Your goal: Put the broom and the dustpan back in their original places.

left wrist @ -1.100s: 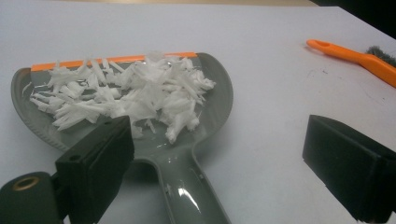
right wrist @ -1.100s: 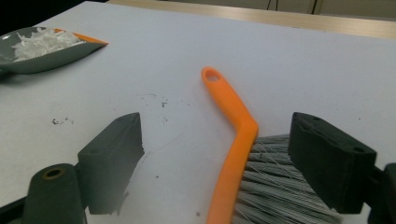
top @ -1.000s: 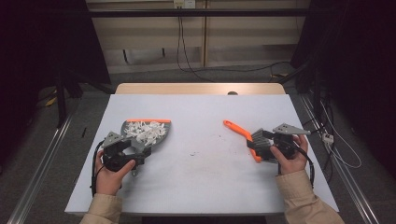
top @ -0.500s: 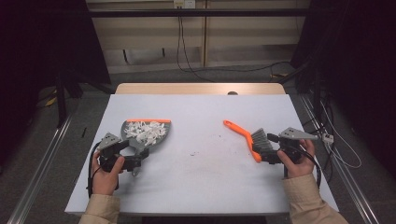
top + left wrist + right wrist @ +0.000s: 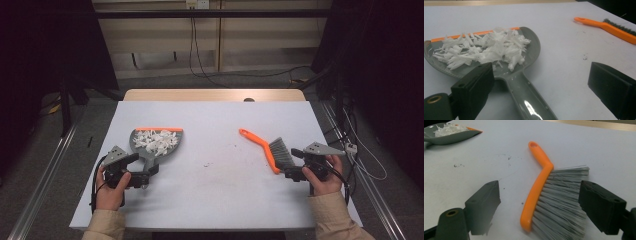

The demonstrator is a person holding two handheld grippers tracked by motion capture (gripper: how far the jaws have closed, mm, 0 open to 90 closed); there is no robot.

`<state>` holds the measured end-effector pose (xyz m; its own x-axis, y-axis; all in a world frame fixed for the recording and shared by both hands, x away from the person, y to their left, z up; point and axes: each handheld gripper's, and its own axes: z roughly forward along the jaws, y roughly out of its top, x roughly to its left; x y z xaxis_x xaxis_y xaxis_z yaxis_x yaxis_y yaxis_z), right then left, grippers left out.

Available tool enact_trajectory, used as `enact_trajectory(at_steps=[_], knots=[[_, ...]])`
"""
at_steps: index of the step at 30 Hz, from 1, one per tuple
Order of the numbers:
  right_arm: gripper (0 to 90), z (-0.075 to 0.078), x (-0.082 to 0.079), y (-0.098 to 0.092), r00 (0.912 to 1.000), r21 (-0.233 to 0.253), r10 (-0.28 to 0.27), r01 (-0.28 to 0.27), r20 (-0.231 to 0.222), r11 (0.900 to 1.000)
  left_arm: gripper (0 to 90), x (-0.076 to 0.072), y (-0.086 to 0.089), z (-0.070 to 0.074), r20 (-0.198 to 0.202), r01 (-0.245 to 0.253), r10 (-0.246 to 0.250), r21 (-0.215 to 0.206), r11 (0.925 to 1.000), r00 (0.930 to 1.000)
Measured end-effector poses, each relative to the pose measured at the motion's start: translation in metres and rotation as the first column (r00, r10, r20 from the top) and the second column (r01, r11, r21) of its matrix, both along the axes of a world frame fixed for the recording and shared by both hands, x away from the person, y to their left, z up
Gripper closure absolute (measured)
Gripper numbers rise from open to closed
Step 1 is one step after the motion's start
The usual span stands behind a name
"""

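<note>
Item 1: your left gripper [image 5: 145,177]. Its jaws stand wide apart and hold nothing; in the left gripper view the handle of the dustpan runs between them without touching either jaw. Compared with a second ago, you have drawn this hand back toward your edge of the table, off the pan.

Item 2: grey plastic dustpan with an orange lip [image 5: 152,145]. It lies flat on the white table top [image 5: 220,125], left of centre, handle toward you, just ahead of the left gripper. Its place matches the earlier picture.

Item 3: heap of white shredded scraps [image 5: 486,48]. It lies inside the dustpan, spread toward the orange lip.

Item 4: your right gripper [image 5: 295,165]. The jaws are wide open and empty, set either side of the brush's bristle end, with a gap on each side in the right gripper view. A second ago this gripper sat over the brush; it now sits farther right, just beside the bristles.

Item 5: hand brush with an orange plastic handle and grey bristles [image 5: 272,152]. It lies on the table, right of centre, handle tip pointing away and left, well apart from the dustpan.

Item 6: dark specks [image 5: 207,164]. A few are scattered on the table between dustpan and brush.
</note>
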<state>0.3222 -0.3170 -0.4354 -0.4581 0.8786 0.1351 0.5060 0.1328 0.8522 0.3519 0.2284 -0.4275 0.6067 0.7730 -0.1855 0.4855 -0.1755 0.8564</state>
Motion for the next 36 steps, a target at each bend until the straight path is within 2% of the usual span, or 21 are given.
enact_trajectory(at_steps=[15,27,32,36], knots=[[17.4,-0.005,-0.013,-0.003,0.9998,-0.023,0.014,-0.014,-0.016,1.0,6.4,-0.012,0.006,-0.004,0.002,0.04,-0.04,0.009,0.9992,0.9992],[17.2,-0.009,-0.018,-0.006,0.9995,-0.05,0.02,-0.021,-0.026,0.999,6.4,-0.021,0.012,-0.005,0.008,0.04,-0.04,-0.008,0.9992,0.9992],[17.2,-0.012,-0.02,-0.007,0.9993,-0.048,0.017,-0.019,-0.032,0.999,6.3,-0.022,0.01,-0.006,0.008,0.045,-0.045,0.001,0.999,0.999],[17.2,-0.016,-0.018,-0.004,0.9986,-0.069,0.023,-0.026,-0.047,0.997,6.3,-0.022,0.008,-0.008,0.005,0.051,-0.051,0.007,0.9987,0.9987]])
